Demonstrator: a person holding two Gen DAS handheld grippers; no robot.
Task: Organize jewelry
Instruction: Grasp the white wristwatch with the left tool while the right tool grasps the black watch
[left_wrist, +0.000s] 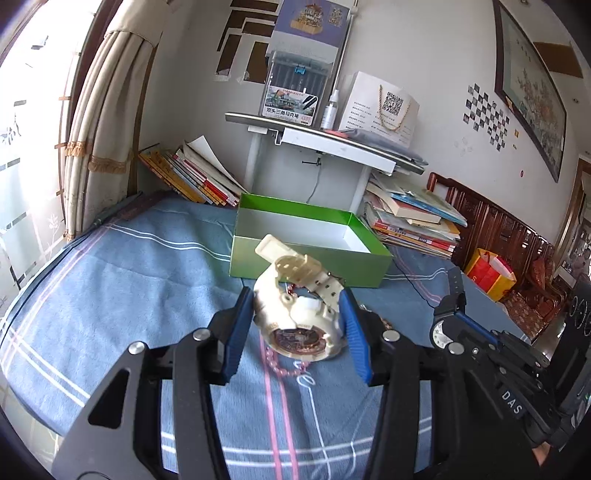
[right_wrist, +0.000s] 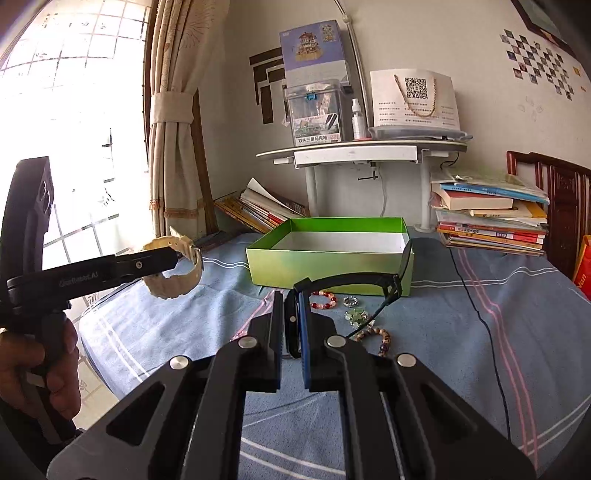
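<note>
Cream watch (left_wrist: 301, 317) clamped in left gripper (left_wrist: 299, 314); right gripper (right_wrist: 291, 325) — stamped "DAS" — pinches black watch (right_wrist: 332, 291).

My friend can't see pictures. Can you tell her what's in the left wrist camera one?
The left gripper has its blue jaws shut on a cream watch, held above a blue striped cloth. Behind it sits an open green box; at right, the right gripper holds a black watch.

Open cloth (right_wrist: 177, 325) is lying at nine o'clock; the green box (right_wrist: 328, 264) is blocking twelve, bracelets (right_wrist: 325, 300) (possibly touching it) crowding one o'clock.
</note>
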